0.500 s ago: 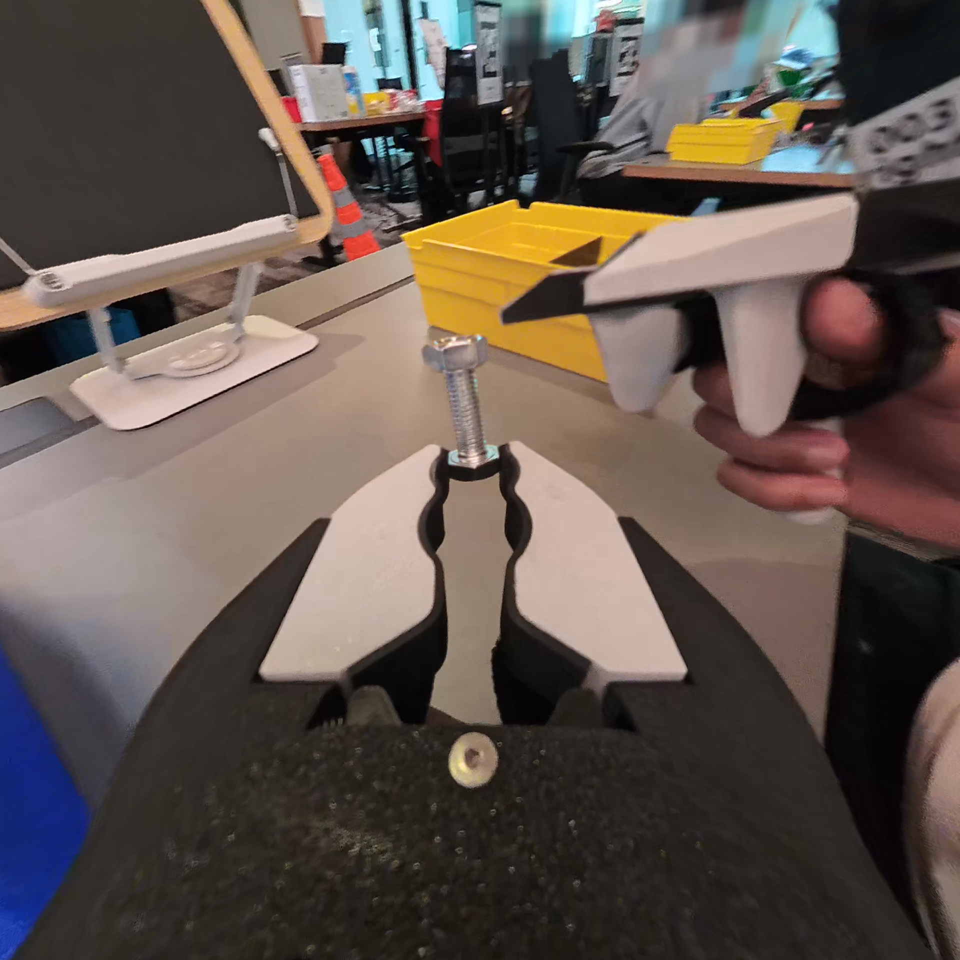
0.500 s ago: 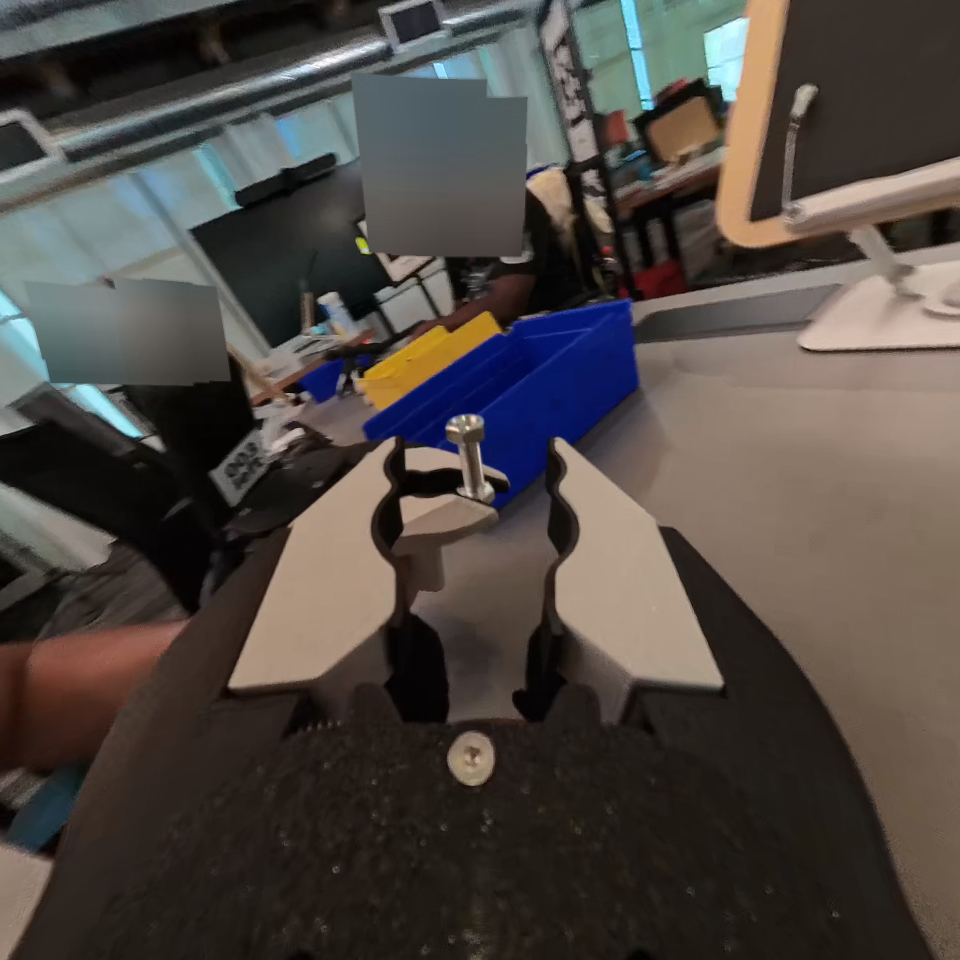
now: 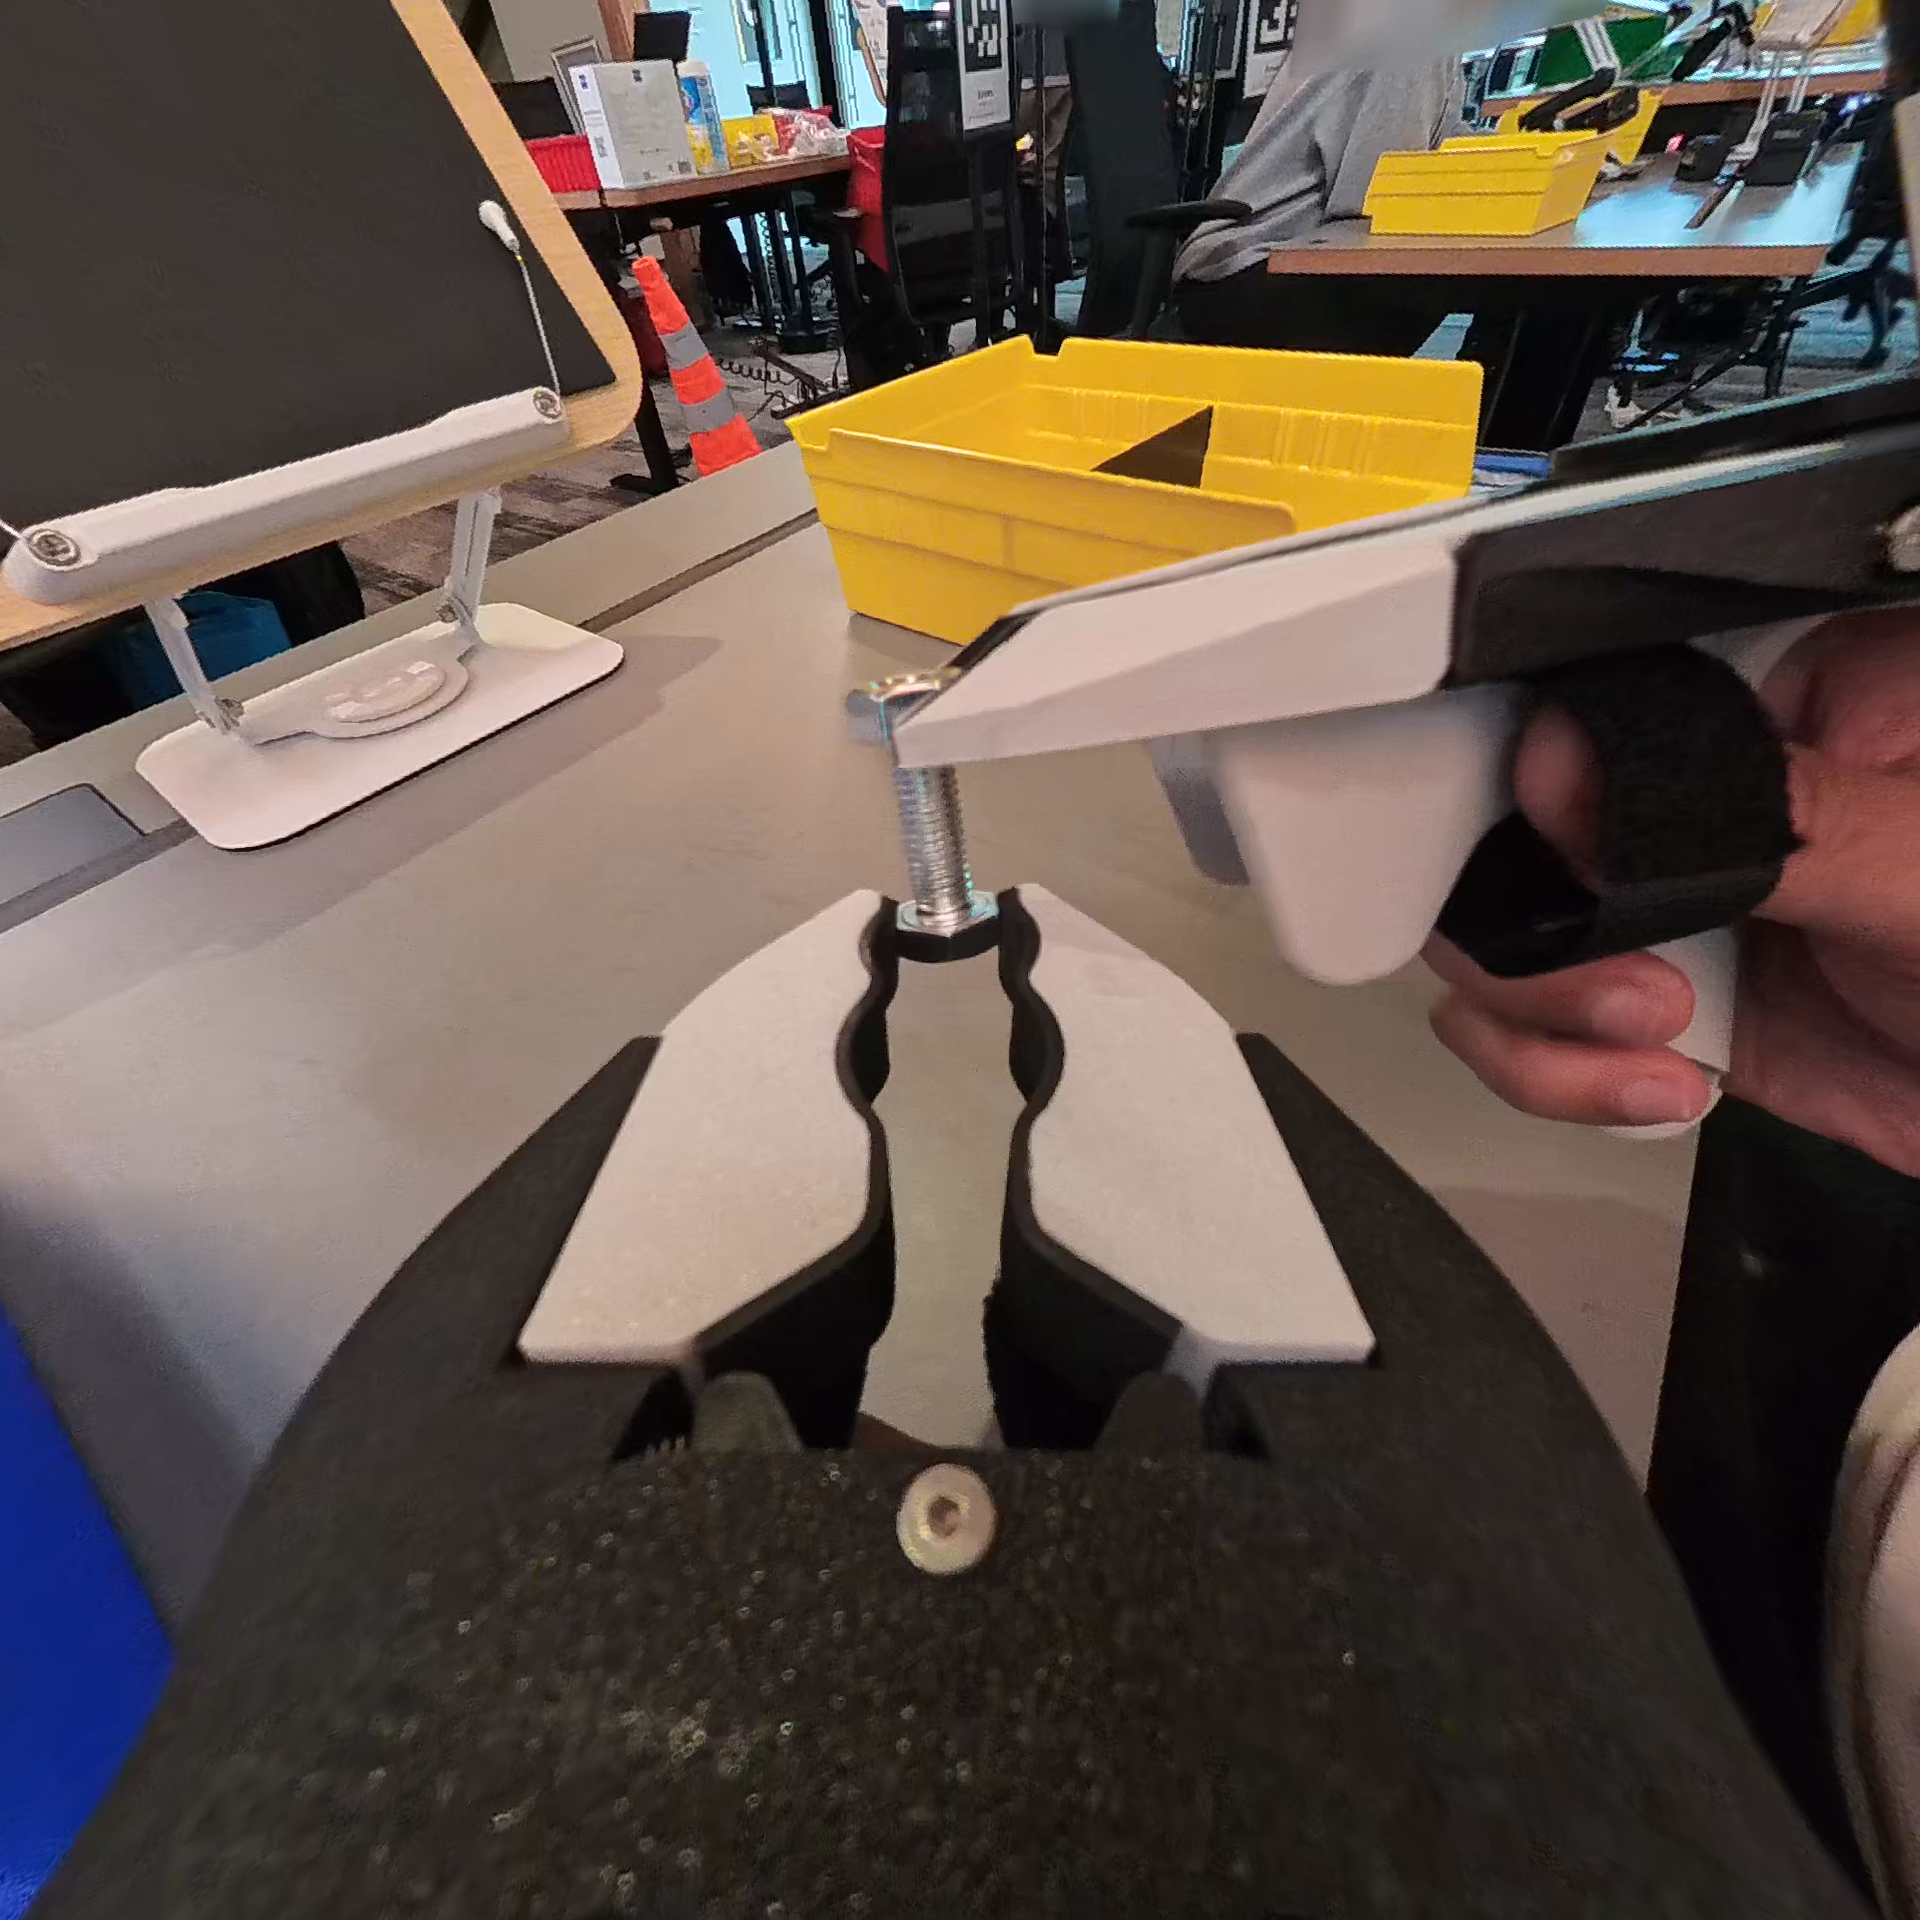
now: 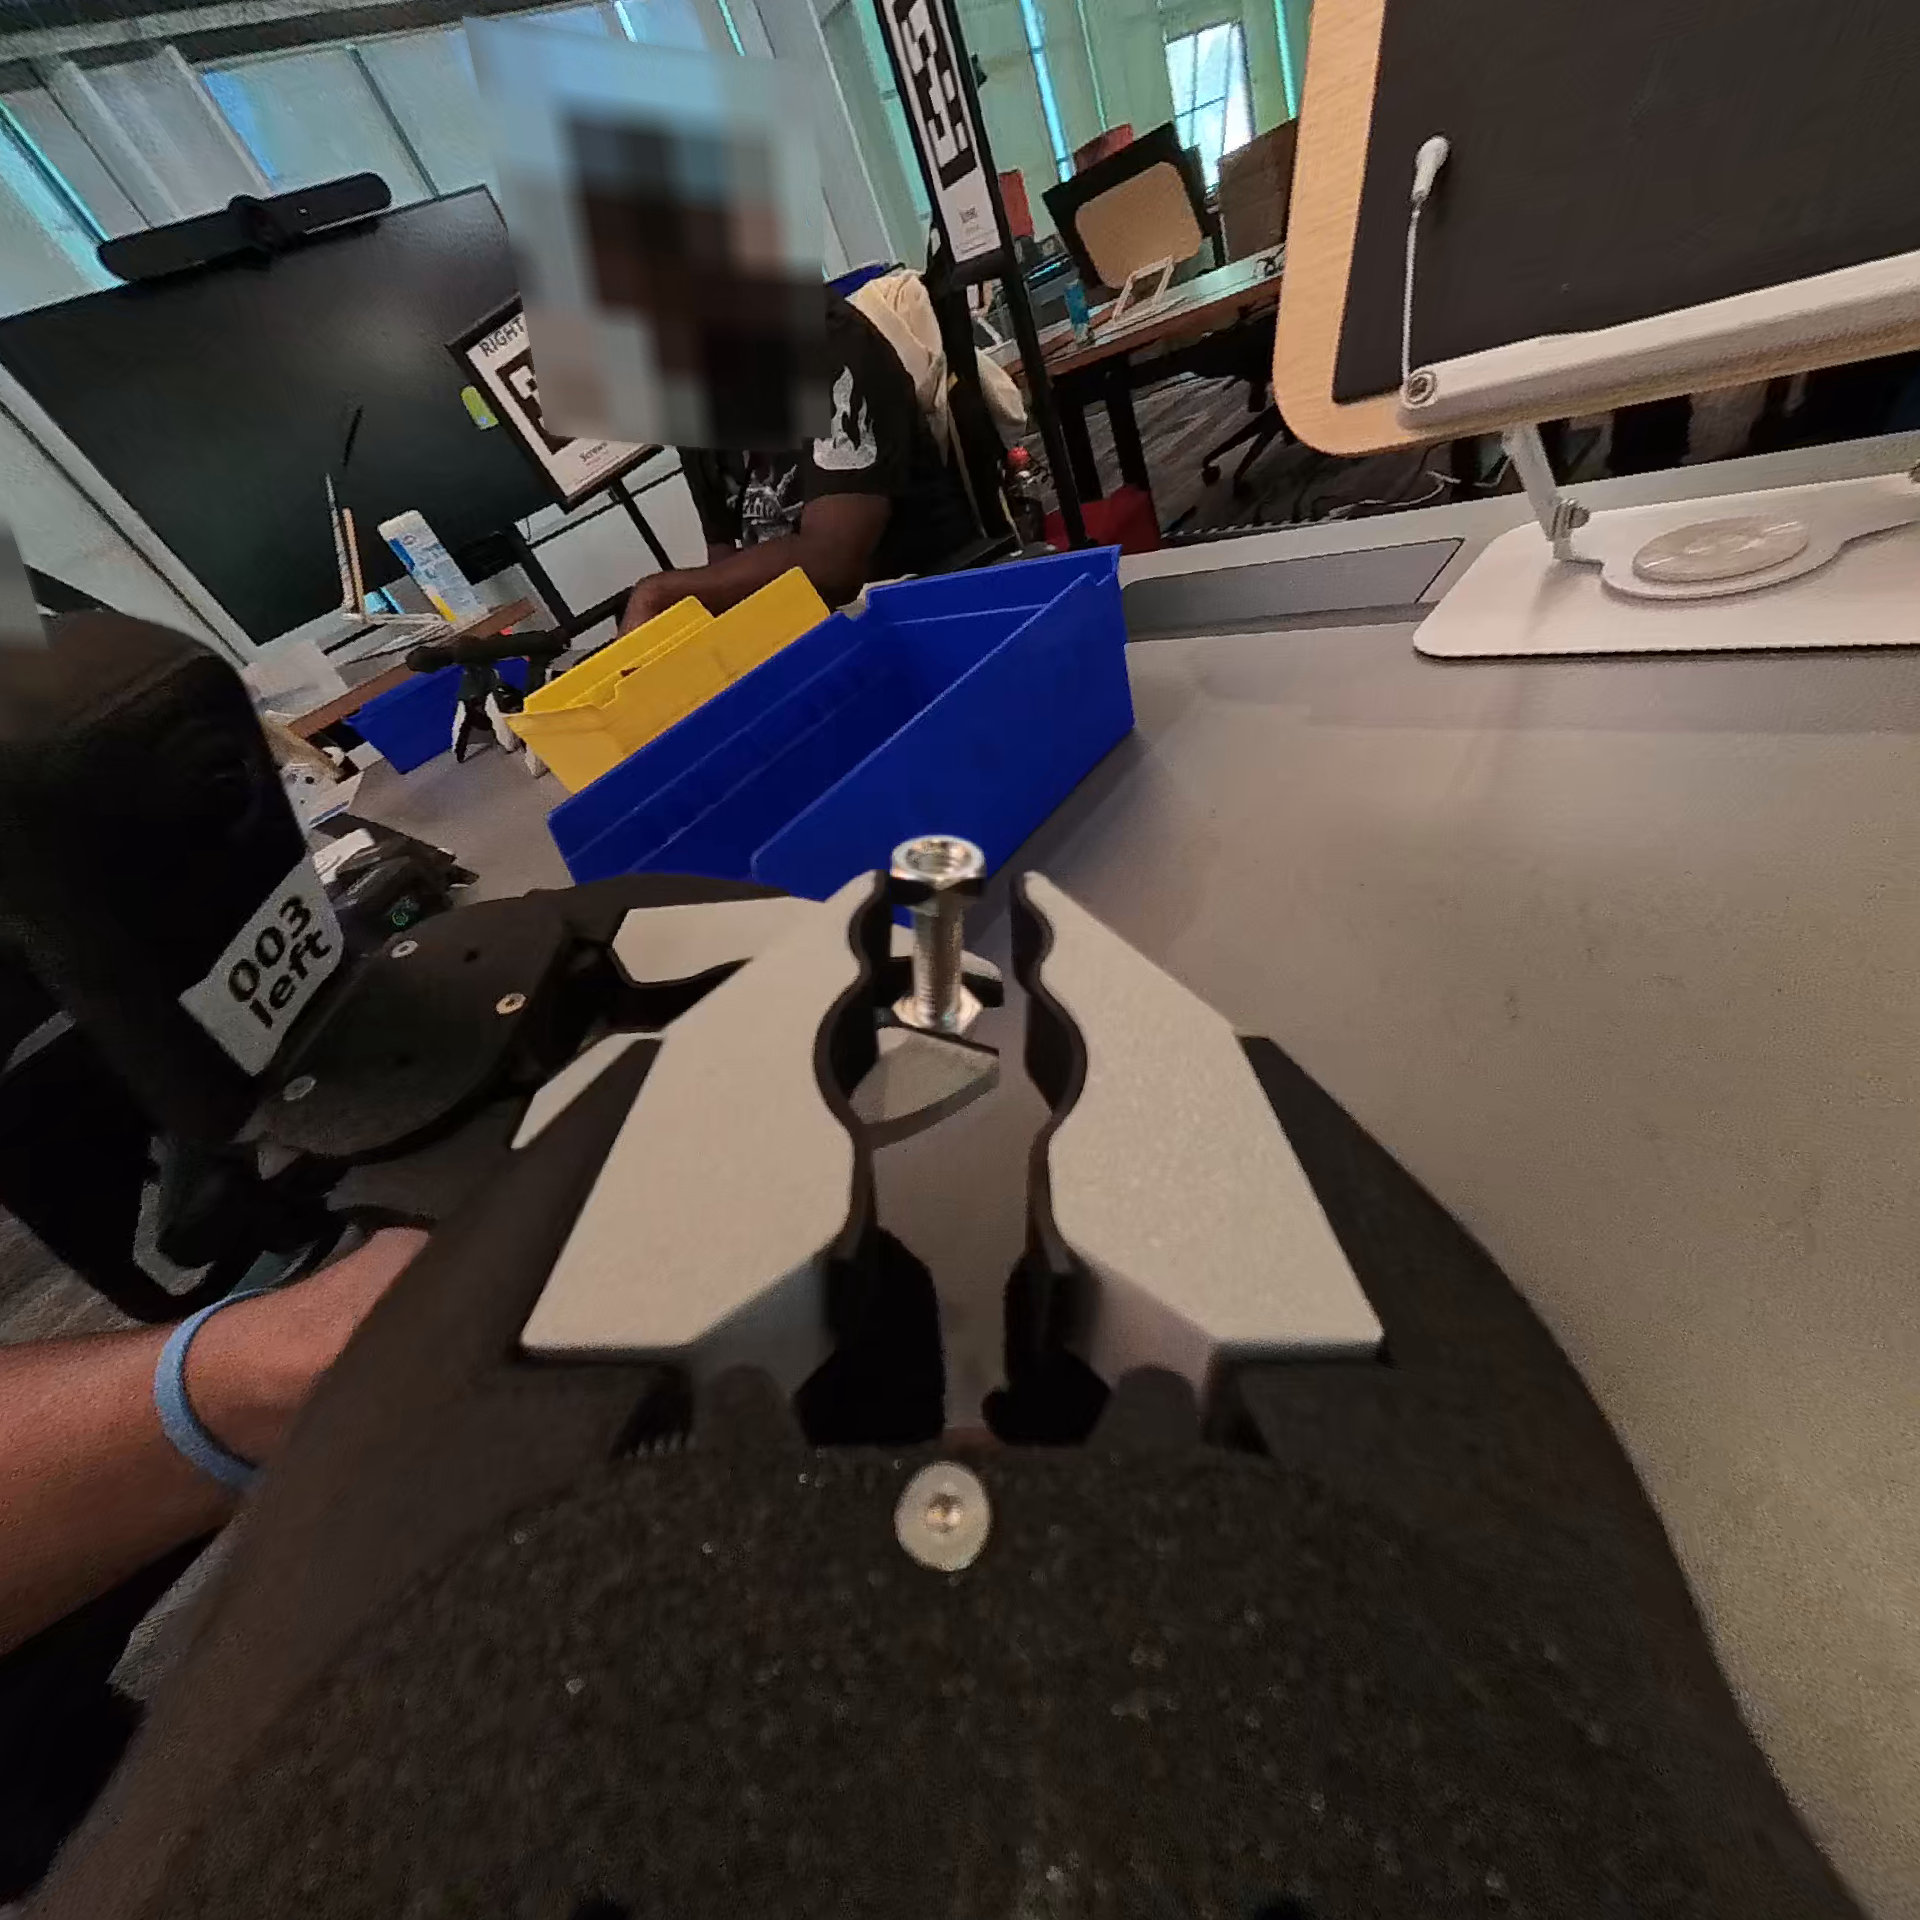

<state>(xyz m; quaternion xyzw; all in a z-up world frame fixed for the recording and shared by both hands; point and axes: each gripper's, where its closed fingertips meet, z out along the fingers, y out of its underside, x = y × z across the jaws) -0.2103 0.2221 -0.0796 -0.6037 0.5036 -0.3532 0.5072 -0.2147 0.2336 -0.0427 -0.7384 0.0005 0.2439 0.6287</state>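
Grey tabletop (image 3: 436, 997) fills both views, with an open office of desks and chairs behind it.

Left gripper (image 3: 943, 920) has its 2 tips pinched on a hex nut (image 3: 945, 918) threaded on a bolt (image 3: 933, 831). The bolt stands upright, long axis vertical, head on top and threaded shank running down into the nut, all held above the table. In the right wrist view the same bolt (image 4: 940, 935) rises from the left gripper's tips (image 4: 935, 1039), which reach in from the left.

Right gripper (image 4: 948, 899) has its tips on either side of the bolt head; the left tip seems to touch it, a slim gap shows at the right tip, and whether it grips cannot be told. In the left wrist view the right gripper (image 3: 935, 707) comes in from the right at head height, its near finger (image 3: 1195, 665) covering most of the head, with a hand (image 3: 1714, 935) around its handle.

Beyond the bolt, a yellow bin (image 3: 1143, 488) sits on the table in the left view and a blue bin (image 4: 883, 727) in the right view. A tablet stand (image 3: 384, 707) with a white base is at the table's far side.
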